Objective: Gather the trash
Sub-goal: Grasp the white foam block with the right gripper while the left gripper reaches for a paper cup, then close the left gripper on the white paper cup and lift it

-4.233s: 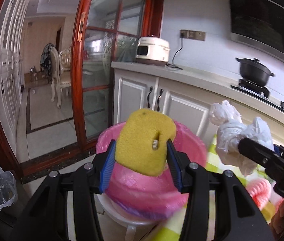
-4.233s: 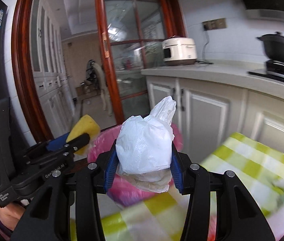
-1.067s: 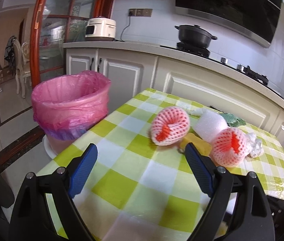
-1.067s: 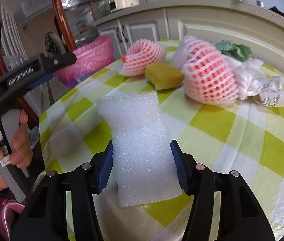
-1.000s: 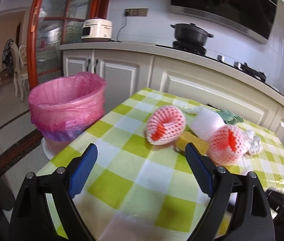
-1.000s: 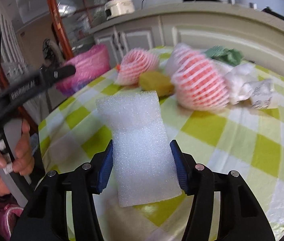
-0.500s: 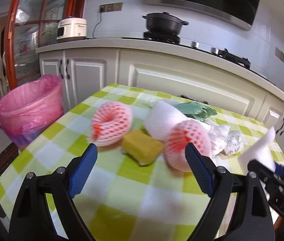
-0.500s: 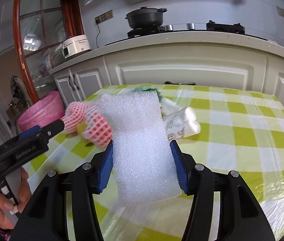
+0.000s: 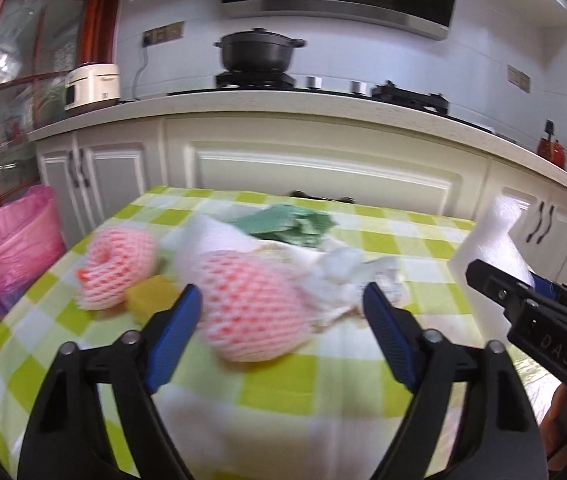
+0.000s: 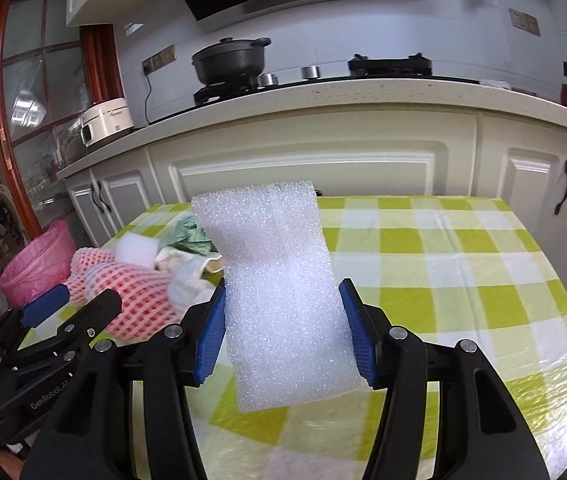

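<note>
My right gripper (image 10: 283,332) is squeezed onto a white foam sheet (image 10: 275,280), with one blue pad pressed on each side of it. The sheet stands up tall between the pads, above the table with the green and white checked cloth (image 10: 423,264). From my left camera I can see that same foam sheet (image 9: 491,256) poking up out of the right gripper (image 9: 531,312) on the far right. My left gripper (image 9: 281,320) is wide open and holds nothing. It hangs over the table (image 9: 403,236), and a pink net fruit wrap (image 9: 251,304) lies on the cloth right in front, between its two blue pads. A second pink net wrap (image 9: 117,268) lies to the left of the first one, and a small yellow sponge (image 9: 151,296) sits just beside both of them. Behind the first wrap is some crumpled white paper (image 9: 347,276), and farther back a green crinkled piece (image 9: 287,224). The picture is blurry there, so I cannot tell which bits touch. The bin with the pink bag (image 9: 7,252) stands off the left edge of the table. A black pot (image 9: 257,50) sits on the stove at the back.
</note>
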The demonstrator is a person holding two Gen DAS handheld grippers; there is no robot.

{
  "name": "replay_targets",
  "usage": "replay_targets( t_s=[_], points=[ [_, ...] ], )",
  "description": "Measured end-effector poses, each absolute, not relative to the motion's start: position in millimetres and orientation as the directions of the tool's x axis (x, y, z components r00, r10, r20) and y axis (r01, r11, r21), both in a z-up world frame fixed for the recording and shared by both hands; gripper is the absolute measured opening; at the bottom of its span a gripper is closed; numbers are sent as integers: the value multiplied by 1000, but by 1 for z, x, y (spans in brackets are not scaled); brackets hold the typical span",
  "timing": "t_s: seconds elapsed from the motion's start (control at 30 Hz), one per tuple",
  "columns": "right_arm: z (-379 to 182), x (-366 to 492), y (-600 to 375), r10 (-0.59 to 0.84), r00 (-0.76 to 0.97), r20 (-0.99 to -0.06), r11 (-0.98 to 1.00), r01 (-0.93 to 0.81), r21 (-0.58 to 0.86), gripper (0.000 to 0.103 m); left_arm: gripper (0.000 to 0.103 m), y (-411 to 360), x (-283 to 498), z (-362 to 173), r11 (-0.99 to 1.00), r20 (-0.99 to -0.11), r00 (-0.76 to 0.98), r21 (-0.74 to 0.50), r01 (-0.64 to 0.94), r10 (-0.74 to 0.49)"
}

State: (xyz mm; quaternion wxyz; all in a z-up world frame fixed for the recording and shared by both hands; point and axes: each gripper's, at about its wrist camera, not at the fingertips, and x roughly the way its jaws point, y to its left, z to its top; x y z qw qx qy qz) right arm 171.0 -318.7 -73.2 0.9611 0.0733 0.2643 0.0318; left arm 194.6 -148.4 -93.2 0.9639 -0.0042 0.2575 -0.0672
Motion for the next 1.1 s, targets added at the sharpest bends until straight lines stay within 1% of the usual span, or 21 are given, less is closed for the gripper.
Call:
replay_targets(
  t_s=[0.07, 0.23, 0.33, 0.57, 0.77, 0.9, 0.93, 0.97, 1.0, 1.07, 1.1],
  points=[
    [-73, 170, -331, 87, 861, -502, 987, -5, 161, 53, 74, -163, 198, -93, 988, -498, 854, -49, 145, -150],
    [-74, 167, -359, 62, 862, -504, 982, 38, 185, 53, 74, -201, 215, -95, 984, -501, 849, -26, 176, -165],
    [-76, 167, -373, 53, 860, -508, 979, 55, 194, 53, 74, -221, 231, -102, 983, -538, 825, -28, 183, -169],
    [-79, 169, -405, 48, 856, -515, 966, 91, 242, 53, 74, -254, 256, -117, 980, -593, 787, -18, 197, -169],
    [-82, 174, -416, 68, 855, -514, 959, 87, 271, 53, 73, -262, 286, -138, 987, -669, 730, -38, 157, -142],
    [-87, 178, -415, 85, 851, -519, 954, 80, 288, 53, 74, -259, 302, -143, 989, -698, 703, -63, 133, -138],
    [-89, 178, -414, 88, 849, -521, 953, 79, 291, 53, 72, -258, 304, -145, 989, -706, 695, -67, 129, -138],
    [-91, 179, -414, 90, 848, -523, 953, 79, 292, 53, 68, -257, 306, -146, 989, -714, 685, -75, 130, -144],
    [-93, 179, -413, 90, 846, -526, 953, 80, 292, 53, 68, -256, 307, -147, 988, -714, 684, -83, 130, -150],
    [-95, 179, -412, 89, 844, -529, 954, 81, 290, 53, 56, -254, 304, -145, 988, -698, 700, -90, 127, -153],
    [-95, 178, -412, 87, 844, -529, 953, 84, 290, 53, 56, -254, 301, -143, 987, -691, 705, -91, 133, -158]
  ],
)
